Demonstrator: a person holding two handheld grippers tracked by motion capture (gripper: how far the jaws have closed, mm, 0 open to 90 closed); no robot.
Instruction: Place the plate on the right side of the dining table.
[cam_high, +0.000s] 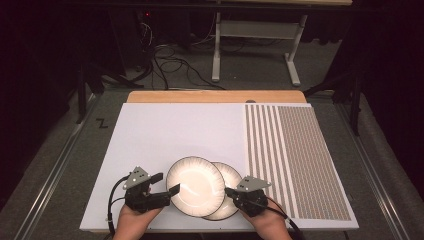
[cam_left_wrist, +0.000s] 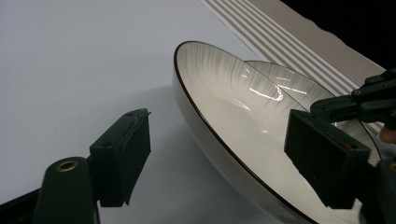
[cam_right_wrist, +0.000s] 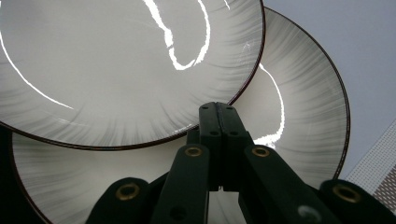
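While overlapping, upper plate (cam_high: 195, 185) between left gripper (cam_high: 167, 184) and right gripper (cam_high: 229, 191).

The high view is soft and low in detail, with the white worktop (cam_high: 165, 130) brightly lit from above while the floor and far room fall into near black. The upper plate (cam_high: 195, 186) shines almost blown out and throws a faint shadow to its near left. In the left gripper view the tongs (cam_left_wrist: 219, 158) are dark, slightly blurred silhouettes, and thin glare streaks run across the plate's glazed face. In the right gripper view bright curved reflections cross both plates; the lower plate (cam_right_wrist: 299, 130) sits in dimmer light, and the tongs (cam_right_wrist: 218, 140) are near-black.
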